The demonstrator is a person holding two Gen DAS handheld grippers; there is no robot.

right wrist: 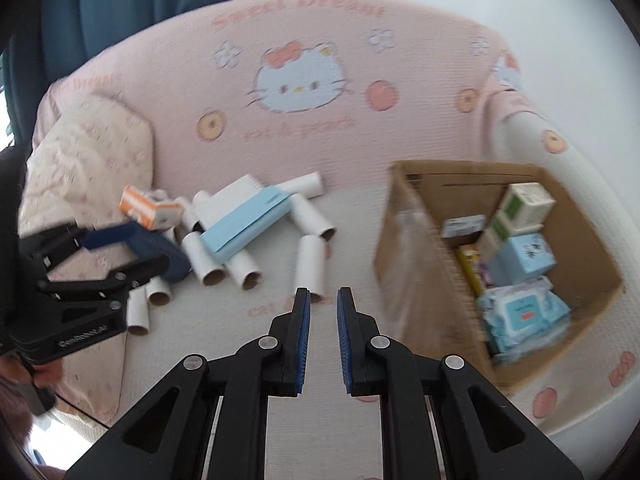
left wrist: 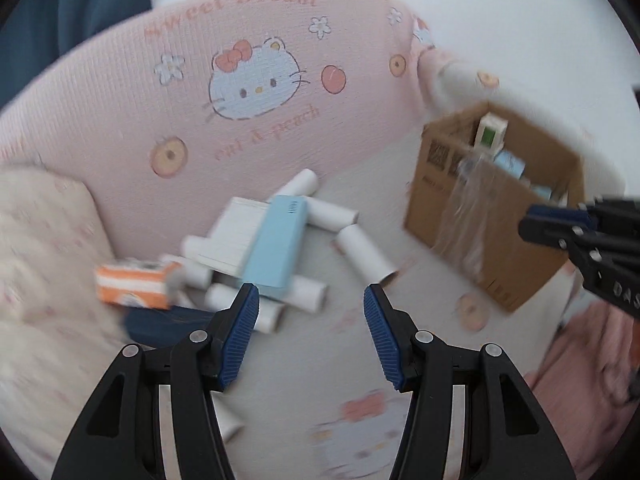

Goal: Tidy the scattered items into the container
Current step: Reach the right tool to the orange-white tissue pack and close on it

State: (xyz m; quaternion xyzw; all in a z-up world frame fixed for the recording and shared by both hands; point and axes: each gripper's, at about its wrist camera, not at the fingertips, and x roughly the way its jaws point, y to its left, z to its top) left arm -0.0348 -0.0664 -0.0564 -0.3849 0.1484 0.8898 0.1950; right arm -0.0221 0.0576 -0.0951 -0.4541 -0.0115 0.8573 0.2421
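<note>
A pile lies on the sofa seat: a light blue box [left wrist: 276, 248] [right wrist: 246, 222], a white box [left wrist: 236, 236] under it, an orange-and-white box [left wrist: 136, 284] [right wrist: 150, 208], a dark blue item [left wrist: 168, 326] and several white cardboard tubes [left wrist: 364, 254] [right wrist: 310, 260]. A cardboard box [left wrist: 500, 216] [right wrist: 424, 256] at the right holds several packages. My left gripper [left wrist: 311, 300] is open and empty, just short of the pile; it also shows in the right wrist view [right wrist: 120, 248]. My right gripper [right wrist: 323, 294] is slightly open and empty, above the seat between pile and cardboard box.
The pink Hello Kitty sofa back [left wrist: 248, 80] [right wrist: 300, 80] rises behind the pile. A pale cushion [left wrist: 44, 248] [right wrist: 88, 160] lies at the left. Clear tape hangs over the carton's near wall [left wrist: 468, 216].
</note>
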